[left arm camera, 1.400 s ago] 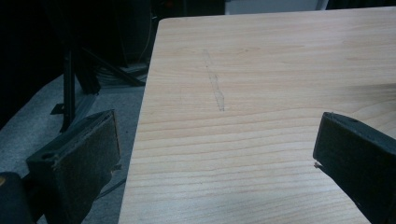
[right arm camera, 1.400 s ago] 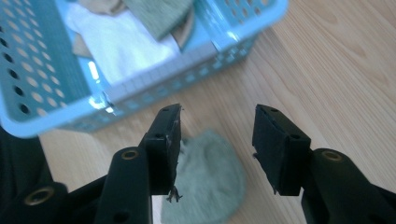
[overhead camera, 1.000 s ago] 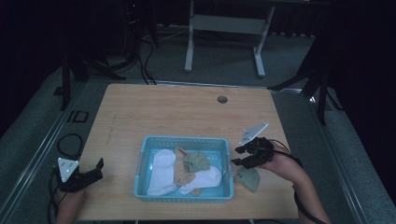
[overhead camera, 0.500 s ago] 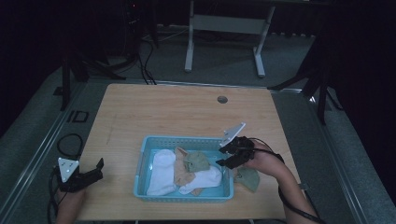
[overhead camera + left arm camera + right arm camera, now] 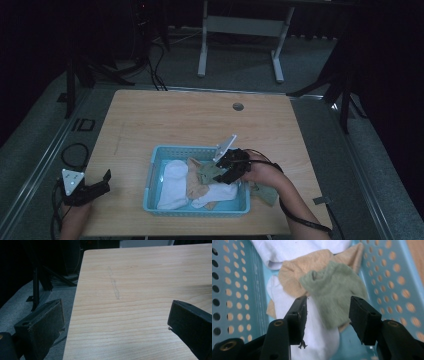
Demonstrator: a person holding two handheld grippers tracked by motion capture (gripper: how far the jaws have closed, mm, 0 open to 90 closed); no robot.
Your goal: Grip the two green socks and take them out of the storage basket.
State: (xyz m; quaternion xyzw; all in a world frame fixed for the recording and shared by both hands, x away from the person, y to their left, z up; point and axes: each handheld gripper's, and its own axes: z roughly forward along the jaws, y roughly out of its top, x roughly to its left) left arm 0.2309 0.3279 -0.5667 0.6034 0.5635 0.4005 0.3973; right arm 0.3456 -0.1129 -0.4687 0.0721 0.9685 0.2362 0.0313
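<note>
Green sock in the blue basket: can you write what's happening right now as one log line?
right gripper: open, over green sock, nothing gripped | left gripper: open, empty, at table edge | basket: white, tan, green socks inside | second green sock: beside basket

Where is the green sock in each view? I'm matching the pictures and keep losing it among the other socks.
High view: green sock in the blue basket, just left of the right gripper.
Left gripper view: not in it.
Right gripper view: upper middle, above the open jaws, lying on the tan sock.
Shared landmark: the blue basket's perforated wall.
</note>
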